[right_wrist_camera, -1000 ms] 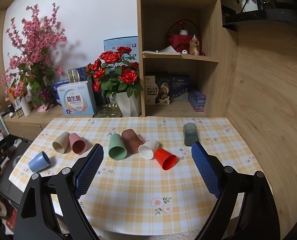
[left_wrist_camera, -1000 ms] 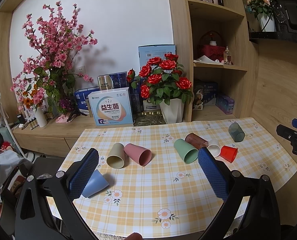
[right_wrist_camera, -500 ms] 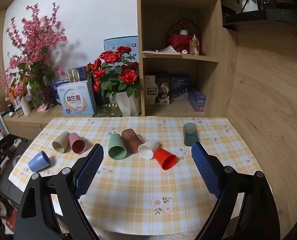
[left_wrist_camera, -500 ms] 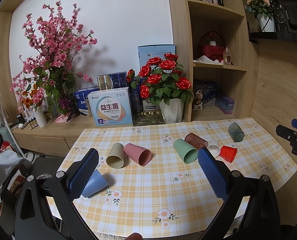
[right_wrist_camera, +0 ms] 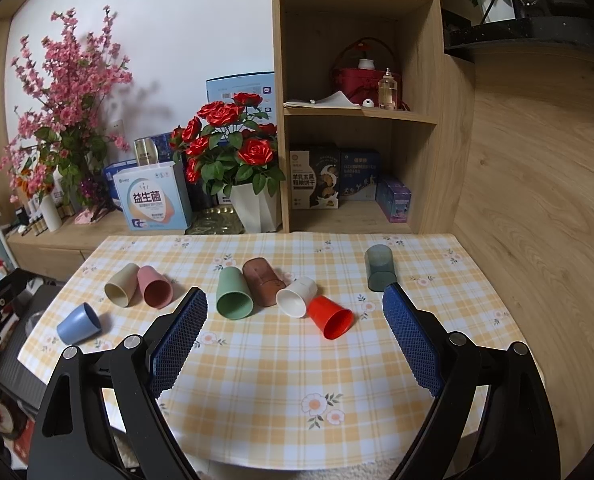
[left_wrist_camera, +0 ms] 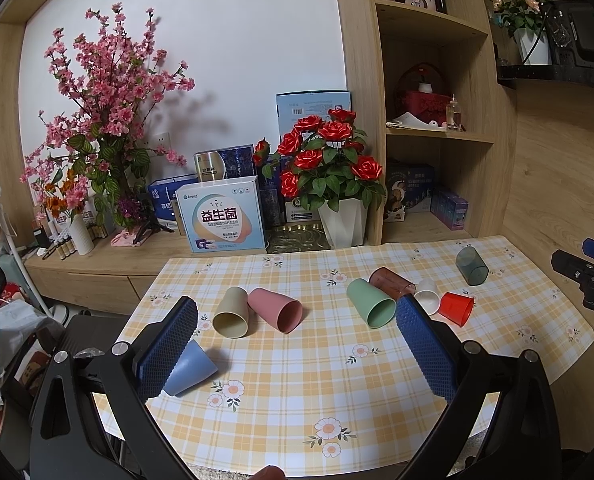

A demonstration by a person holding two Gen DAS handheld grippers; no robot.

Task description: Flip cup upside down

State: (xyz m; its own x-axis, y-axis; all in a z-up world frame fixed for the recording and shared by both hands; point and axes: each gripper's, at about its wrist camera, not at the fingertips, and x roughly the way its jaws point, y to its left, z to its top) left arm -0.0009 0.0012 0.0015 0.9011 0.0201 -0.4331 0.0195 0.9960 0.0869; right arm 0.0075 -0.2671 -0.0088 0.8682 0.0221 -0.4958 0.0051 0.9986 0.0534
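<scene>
Several cups lie on their sides on the checked tablecloth (right_wrist_camera: 281, 380): blue (right_wrist_camera: 79, 323), beige (right_wrist_camera: 121, 284), pink (right_wrist_camera: 155, 286), green (right_wrist_camera: 234, 294), brown (right_wrist_camera: 261, 282), white (right_wrist_camera: 297, 297), red (right_wrist_camera: 331, 317) and dark grey (right_wrist_camera: 380, 268). My left gripper (left_wrist_camera: 295, 346) is open and empty above the near table edge, with the blue cup (left_wrist_camera: 189, 368) by its left finger. My right gripper (right_wrist_camera: 295, 342) is open and empty, held back from the cups. The right gripper also shows at the left wrist view's right edge (left_wrist_camera: 589, 276).
Behind the table stands a low wooden cabinet (right_wrist_camera: 69, 240) with a red rose pot (right_wrist_camera: 253, 208), a pink blossom vase (right_wrist_camera: 51, 212) and boxes (right_wrist_camera: 153, 204). A wooden shelf unit (right_wrist_camera: 357, 120) stands at the back right and a wood wall (right_wrist_camera: 537, 200) on the right.
</scene>
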